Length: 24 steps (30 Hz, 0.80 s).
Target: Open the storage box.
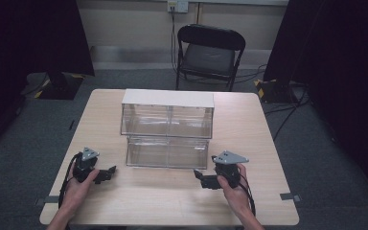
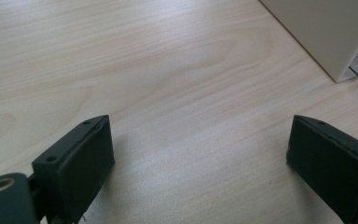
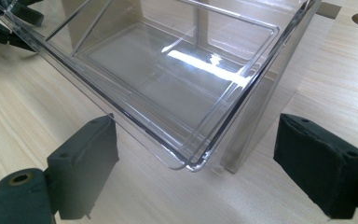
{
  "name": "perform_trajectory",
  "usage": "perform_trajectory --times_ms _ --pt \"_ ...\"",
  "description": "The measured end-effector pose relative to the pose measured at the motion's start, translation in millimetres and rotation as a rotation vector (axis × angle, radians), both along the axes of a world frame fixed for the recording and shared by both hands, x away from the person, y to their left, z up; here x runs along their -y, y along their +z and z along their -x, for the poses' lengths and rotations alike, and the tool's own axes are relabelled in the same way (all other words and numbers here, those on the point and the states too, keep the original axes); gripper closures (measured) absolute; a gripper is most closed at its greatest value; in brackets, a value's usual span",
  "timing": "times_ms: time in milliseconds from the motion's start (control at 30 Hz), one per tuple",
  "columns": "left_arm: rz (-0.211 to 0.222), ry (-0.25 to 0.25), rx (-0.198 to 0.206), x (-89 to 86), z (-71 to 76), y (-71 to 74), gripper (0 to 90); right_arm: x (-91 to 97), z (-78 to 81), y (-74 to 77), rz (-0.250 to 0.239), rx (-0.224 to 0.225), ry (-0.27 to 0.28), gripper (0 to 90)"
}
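A clear box (image 1: 167, 128) with a white top sits in the middle of the desk (image 1: 249, 201), and the left gripper (image 1: 106, 173) and right gripper (image 1: 200, 178) rest beside it, jaws wide open and holding nothing.

My left gripper (image 1: 106, 173) is a compact black unit with a grey three-cornered plate (image 1: 89, 154) on top and a black cable (image 1: 67, 178) looping off it. My right gripper (image 1: 200, 178) matches it, with a wider grey plate (image 1: 230, 157) and its own black cable (image 1: 249, 191). Both forearms are bare, no sleeves showing. Close up, each jaw is a thick matte black block with small screw holes along its outer edge, and a brass-coloured ring (image 2: 0, 185) sits in the black housing.
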State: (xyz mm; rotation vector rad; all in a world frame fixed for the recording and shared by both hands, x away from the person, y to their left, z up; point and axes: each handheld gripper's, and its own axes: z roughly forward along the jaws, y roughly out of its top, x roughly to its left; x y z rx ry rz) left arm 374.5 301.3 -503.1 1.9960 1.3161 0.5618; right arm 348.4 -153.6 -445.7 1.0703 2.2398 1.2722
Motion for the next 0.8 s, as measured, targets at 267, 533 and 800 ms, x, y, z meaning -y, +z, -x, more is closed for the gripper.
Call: perform_trajectory --times_ms 267,533,800 --pt "0.000 0.000 0.000 0.0 0.0 0.0 6.7 0.1 1.6 2.0 -0.005 0.009 -0.004 12.9" --pt "0.000 0.000 0.000 0.0 0.0 0.0 6.7 0.2 3.5 4.5 -0.008 0.022 -0.016 13.0" --pt "0.000 0.000 0.000 0.0 0.0 0.0 6.7 -0.6 3.9 6.0 -0.010 0.030 -0.016 12.9"
